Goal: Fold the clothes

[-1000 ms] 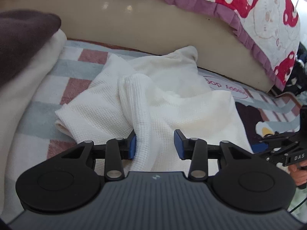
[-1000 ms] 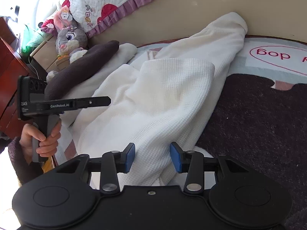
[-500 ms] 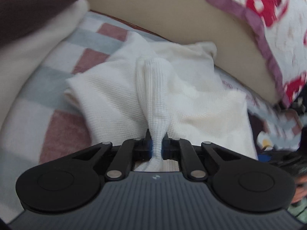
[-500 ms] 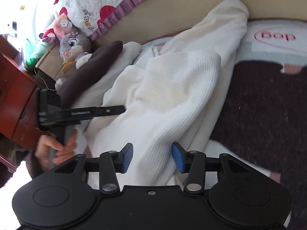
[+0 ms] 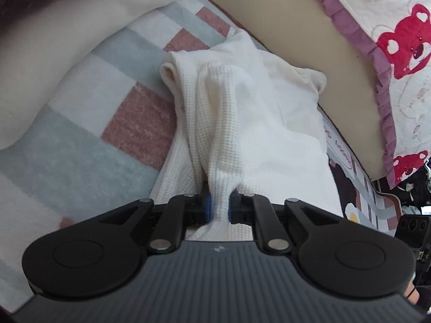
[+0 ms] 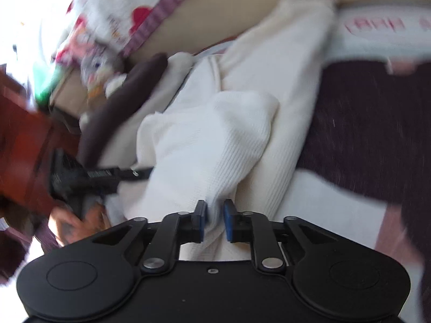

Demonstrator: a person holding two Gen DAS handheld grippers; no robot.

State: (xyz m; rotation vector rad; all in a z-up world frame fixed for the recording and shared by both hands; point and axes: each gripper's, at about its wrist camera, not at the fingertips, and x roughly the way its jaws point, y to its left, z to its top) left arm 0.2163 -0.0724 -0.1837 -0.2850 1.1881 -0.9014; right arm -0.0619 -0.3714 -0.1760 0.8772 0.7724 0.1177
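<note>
The left hand-held gripper has its blue pads pressed on a gathered fold of the white waffle-knit garment; the jaws stand narrow, having just opened a little further around the cloth. From the pads the fabric rises as a thick ridge with a small square grid texture. The garment lies on a fleecy checked blanket with grey-blue, white and dusty pink squares, and its far edge reaches a smooth beige padded surface. Above that surface hangs a quilted cover with red bear prints and a purple ruffled border.

The right hand-held gripper has just been closing, and its blue pads now pinch a bunched part of the same garment, which is ribbed and soft there. This view is blurred. To the right lies a dark brown plush area of the blanket. On the left the black body of the left hand-held gripper is seen, held by a hand.
</note>
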